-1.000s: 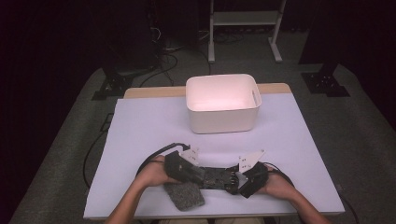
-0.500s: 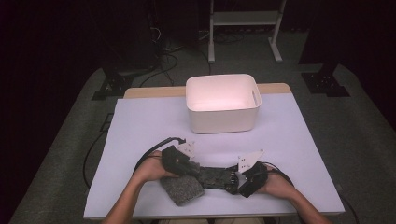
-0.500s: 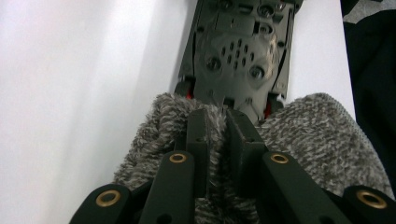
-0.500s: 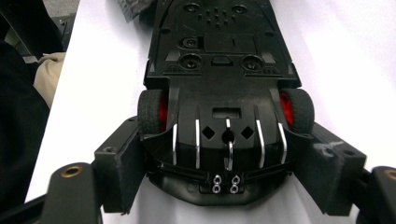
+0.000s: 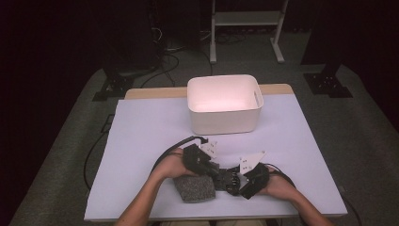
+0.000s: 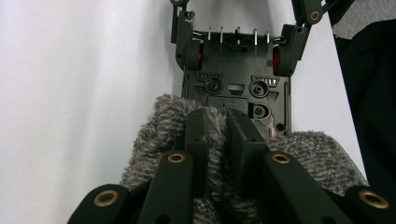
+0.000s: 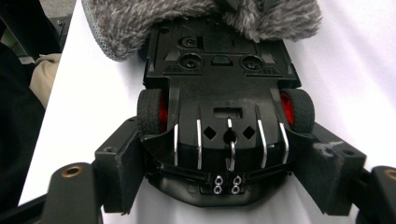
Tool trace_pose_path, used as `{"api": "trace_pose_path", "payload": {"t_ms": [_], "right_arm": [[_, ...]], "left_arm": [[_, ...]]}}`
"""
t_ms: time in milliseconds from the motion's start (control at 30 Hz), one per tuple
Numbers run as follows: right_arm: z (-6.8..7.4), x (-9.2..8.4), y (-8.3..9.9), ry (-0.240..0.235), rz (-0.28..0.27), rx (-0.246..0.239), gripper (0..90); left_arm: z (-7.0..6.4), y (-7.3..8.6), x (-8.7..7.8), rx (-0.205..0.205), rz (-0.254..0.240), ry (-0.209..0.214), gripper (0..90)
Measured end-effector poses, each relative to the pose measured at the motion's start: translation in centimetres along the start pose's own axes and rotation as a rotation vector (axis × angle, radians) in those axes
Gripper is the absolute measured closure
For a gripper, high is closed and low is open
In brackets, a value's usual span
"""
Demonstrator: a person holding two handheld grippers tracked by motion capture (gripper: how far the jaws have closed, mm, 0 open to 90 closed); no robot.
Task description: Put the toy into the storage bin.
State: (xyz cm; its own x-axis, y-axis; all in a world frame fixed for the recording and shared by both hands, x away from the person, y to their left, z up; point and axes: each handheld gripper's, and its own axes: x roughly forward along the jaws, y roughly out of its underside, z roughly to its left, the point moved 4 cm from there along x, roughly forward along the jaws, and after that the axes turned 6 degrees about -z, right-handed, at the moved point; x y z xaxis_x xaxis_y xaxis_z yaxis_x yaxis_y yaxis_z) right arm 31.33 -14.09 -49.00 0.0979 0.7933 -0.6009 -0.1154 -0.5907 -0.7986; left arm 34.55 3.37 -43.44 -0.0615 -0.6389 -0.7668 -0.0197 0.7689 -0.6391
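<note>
A black toy car (image 7: 219, 93) with red wheel hubs lies belly-up, and my right gripper (image 7: 224, 168) is shut on its sides, just behind the wheels. My left gripper (image 6: 217, 126) is shut on a grey fluffy cloth (image 6: 154, 135) that rests against the near end of the car's underside (image 6: 236, 79). In the high view both grippers meet low on the table: the left gripper (image 5: 214, 169) is over the cloth (image 5: 195, 188), and the right gripper (image 5: 237, 181) holds the car (image 5: 230, 176).
A white bin (image 5: 223, 101) stands at the back middle of the table, which is covered by a white sheet (image 5: 141, 136). Cables trail from both grippers. Dark floor and a stand's legs lie beyond the table.
My left gripper has slid a little to the right with the cloth, toward the car. The right hand and the car have kept still.
</note>
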Motion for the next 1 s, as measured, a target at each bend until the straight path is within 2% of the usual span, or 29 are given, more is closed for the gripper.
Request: {"api": "trace_pose_path", "payload": {"t_ms": [133,200,300,467,567,700,1000], "right_arm": [[0.1,0.0,0.0,0.003,-0.003,-0.005,23.4],[0.0,0.0,0.1,0.005,-0.001,-0.019,23.4],[0.0,0.0,0.1,0.005,-0.003,-0.014,23.4],[0.0,0.0,0.1,0.004,-0.003,-0.013,23.4],[0.0,0.0,0.0,0.005,-0.002,-0.015,23.4],[0.0,0.0,0.0,0.004,-0.001,-0.014,23.4],[0.1,0.1,0.0,0.009,-0.004,-0.009,23.4]], "left_arm": [[-0.1,1.2,-1.0,-0.031,-0.002,0.004,79.0],[0.0,2.2,-1.7,-0.055,-0.004,-0.015,79.0],[0.2,3.6,-2.6,-0.091,-0.009,-0.038,79.0],[0.4,4.4,-3.2,-0.105,-0.012,-0.042,78.9],[0.4,3.9,-2.9,-0.103,-0.036,-0.031,78.9],[0.5,2.6,-1.8,-0.085,-0.034,-0.013,78.9],[0.4,-0.9,0.8,-0.01,-0.016,0.029,78.8]]}}
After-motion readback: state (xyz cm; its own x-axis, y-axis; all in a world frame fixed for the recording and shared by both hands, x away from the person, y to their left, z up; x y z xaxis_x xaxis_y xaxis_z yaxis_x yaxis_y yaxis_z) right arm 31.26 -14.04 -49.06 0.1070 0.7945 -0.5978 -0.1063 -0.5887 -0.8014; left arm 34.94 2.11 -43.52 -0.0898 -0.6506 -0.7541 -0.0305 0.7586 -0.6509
